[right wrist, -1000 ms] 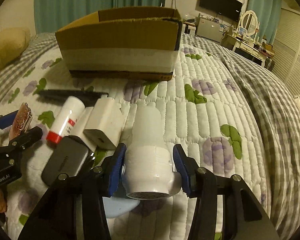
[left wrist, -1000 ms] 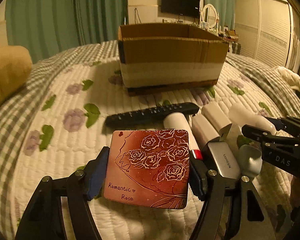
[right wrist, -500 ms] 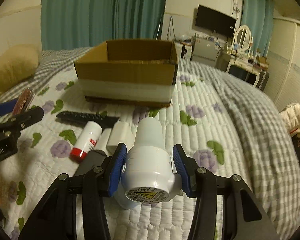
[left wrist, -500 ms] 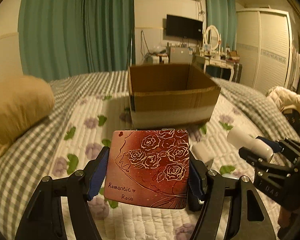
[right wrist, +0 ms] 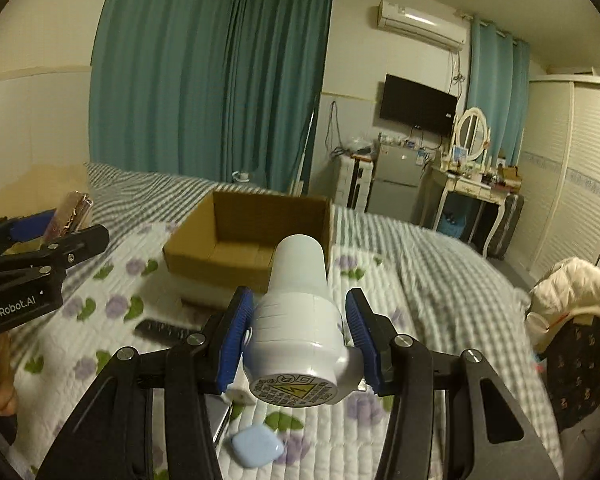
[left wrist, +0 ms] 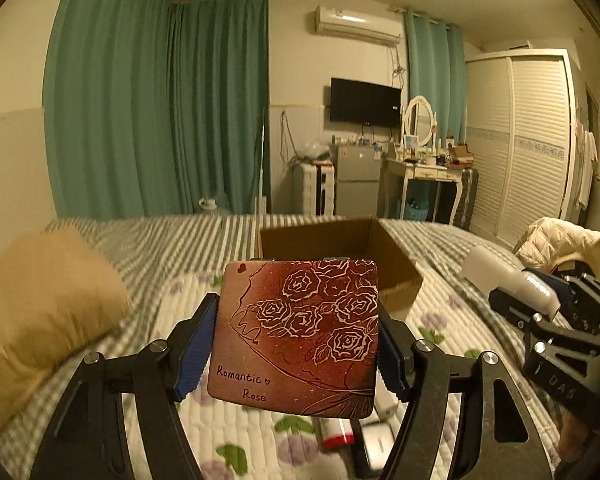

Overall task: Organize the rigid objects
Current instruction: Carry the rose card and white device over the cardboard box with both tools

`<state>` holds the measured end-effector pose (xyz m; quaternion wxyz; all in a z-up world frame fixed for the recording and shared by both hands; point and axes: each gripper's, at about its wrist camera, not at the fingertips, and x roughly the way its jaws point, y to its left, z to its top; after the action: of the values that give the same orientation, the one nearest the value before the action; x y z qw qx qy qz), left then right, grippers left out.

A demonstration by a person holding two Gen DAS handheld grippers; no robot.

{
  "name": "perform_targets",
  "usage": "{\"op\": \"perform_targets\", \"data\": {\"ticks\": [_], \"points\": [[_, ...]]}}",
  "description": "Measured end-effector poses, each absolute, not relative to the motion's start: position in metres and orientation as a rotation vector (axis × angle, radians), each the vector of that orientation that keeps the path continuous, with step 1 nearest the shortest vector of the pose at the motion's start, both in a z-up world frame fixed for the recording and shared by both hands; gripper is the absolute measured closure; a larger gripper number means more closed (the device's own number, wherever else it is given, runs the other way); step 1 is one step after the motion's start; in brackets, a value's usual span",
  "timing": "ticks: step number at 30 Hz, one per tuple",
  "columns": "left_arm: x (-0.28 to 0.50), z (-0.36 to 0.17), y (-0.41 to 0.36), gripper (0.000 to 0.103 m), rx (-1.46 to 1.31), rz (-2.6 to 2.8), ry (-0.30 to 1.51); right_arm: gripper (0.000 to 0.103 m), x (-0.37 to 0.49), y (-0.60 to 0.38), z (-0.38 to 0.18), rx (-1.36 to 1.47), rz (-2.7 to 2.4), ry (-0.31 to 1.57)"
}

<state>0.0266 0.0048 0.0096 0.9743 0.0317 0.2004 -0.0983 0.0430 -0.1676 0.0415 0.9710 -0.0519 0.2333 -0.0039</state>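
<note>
Since both loads hang short of the box [right wrist: 248, 236], carry each over its rim before letting go: left hand-held gripper [left wrist: 296, 344] pinches the rose case [left wrist: 300, 336], right hand-held gripper [right wrist: 296, 340] pinches the white dryer [right wrist: 296, 320].

Both wrist views, facing shared cardboard box [left wrist: 332, 240].

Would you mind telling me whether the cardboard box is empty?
Apparently empty: the cardboard box shows only bare floor, though its near corner is hidden.
</note>
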Motion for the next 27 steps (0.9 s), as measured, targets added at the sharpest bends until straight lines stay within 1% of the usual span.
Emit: {"op": "perform_targets", "data": {"ticks": [9, 16, 21, 27], "points": [[0.051, 0.052, 0.005, 0.031, 0.049, -0.194, 0.342, 0.055, 0.054, -0.172, 0.101, -0.090, 0.006, 0.382], [0.094, 0.062, -0.003, 0.031, 0.028, -0.207, 0.347, 0.055, 0.083, -0.171, 0.116, -0.093, 0.021, 0.366], [0.129, 0.054, -0.009, 0.031, 0.020, -0.207, 0.370, 0.055, 0.119, -0.170, 0.113, -0.098, 0.032, 0.369], [0.169, 0.021, -0.019, 0.031, 0.055, -0.188, 0.444, 0.055, 0.166, -0.170, 0.094, -0.080, 0.054, 0.404]]}}
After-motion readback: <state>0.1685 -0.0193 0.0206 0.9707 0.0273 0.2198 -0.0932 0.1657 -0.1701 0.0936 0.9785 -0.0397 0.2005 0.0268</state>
